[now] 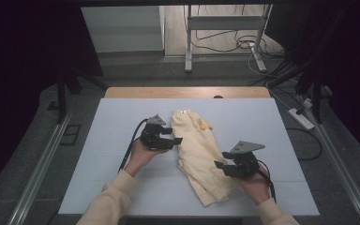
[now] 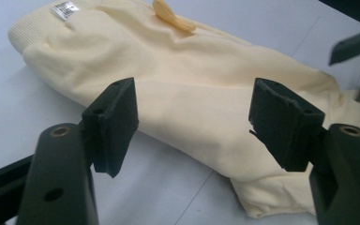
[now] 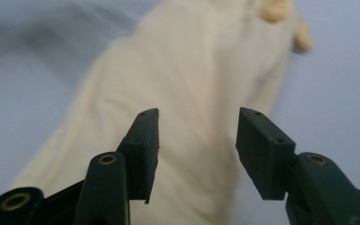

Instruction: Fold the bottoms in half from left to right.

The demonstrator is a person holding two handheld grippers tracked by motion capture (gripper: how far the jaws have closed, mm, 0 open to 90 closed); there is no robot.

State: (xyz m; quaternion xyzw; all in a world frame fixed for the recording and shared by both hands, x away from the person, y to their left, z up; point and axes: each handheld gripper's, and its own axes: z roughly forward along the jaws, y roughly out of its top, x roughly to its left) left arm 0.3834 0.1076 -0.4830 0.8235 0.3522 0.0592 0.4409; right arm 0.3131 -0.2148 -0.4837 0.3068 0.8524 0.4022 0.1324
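A pale yellow folded garment [image 1: 198, 152] lies lengthwise on the white table [image 1: 122, 117], its ribbed collar with a label at the far end. My left gripper [image 1: 176, 140] hovers at the garment's left edge, jaws open with nothing between them. The left gripper view has the garment [image 2: 192, 89] just beyond the open fingertips [image 2: 117, 117]. My right gripper [image 1: 220, 165] is at the garment's right side near its lower part, also open. In the right gripper view the garment [image 3: 187, 84] stretches away between the spread fingers [image 3: 145, 145].
A small orange-yellow piece [image 1: 201, 124] lies on the garment near the collar. The table's wooden far edge [image 1: 187, 92] is behind it. Metal rails run along both sides; a power strip [image 1: 301, 118] and cables lie on the floor to the right.
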